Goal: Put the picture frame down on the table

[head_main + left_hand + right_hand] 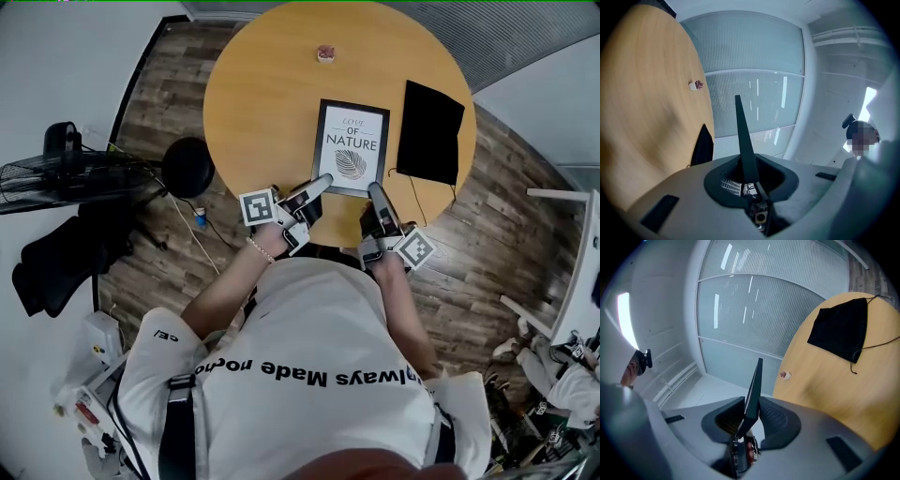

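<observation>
The picture frame [352, 145] is black-edged, with a white print of a leaf and lettering. It lies face up over the near part of the round wooden table [262, 94]. My left gripper [323, 181] is shut on its near-left corner and my right gripper [375, 190] on its near-right corner. In the left gripper view the frame [743, 140] shows edge-on as a thin dark blade clamped between the jaws. The right gripper view shows the frame [753, 392] the same way. Whether the frame touches the table I cannot tell.
A black cloth pouch [429, 131] with a cord lies on the table right of the frame. A small pinkish object [325, 53] sits at the far edge. Left of the table, on the floor, stand a black fan [56, 173] and a round black stool [187, 167].
</observation>
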`<state>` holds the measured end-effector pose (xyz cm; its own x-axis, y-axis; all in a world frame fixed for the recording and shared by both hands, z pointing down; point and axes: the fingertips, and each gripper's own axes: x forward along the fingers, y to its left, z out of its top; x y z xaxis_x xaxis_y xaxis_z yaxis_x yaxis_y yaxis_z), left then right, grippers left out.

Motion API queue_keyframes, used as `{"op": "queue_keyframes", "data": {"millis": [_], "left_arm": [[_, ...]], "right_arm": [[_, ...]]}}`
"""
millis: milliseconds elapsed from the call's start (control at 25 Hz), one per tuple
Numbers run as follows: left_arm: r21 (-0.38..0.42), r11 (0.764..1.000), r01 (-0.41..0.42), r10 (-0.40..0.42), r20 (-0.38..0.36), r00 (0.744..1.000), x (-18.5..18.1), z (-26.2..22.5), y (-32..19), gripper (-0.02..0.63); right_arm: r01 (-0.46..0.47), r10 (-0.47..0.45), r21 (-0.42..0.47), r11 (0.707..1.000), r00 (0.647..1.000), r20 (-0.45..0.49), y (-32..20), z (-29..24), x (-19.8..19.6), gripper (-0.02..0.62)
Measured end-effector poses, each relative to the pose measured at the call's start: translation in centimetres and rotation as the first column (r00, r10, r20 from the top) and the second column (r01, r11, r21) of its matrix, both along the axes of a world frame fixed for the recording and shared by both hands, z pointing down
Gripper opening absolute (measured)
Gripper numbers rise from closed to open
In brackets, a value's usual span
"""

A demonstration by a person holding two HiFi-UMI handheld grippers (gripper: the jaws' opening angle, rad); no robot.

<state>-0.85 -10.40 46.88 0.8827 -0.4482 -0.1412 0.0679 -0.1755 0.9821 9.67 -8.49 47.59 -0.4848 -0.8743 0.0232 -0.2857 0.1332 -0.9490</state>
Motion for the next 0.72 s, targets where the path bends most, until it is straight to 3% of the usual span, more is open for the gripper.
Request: {"op": "queue_keyframes", "data": {"millis": [720], "left_arm": [[-0.038, 0.999, -0.026, 0.028, 0.058, 0.998, 0.7, 3.0, 0.3, 0.066]], "right_arm": [[-0.018, 0.017, -0.079, 0.997, 1.0, -0.019, 0.4, 3.2, 0.4, 0.101]]}}
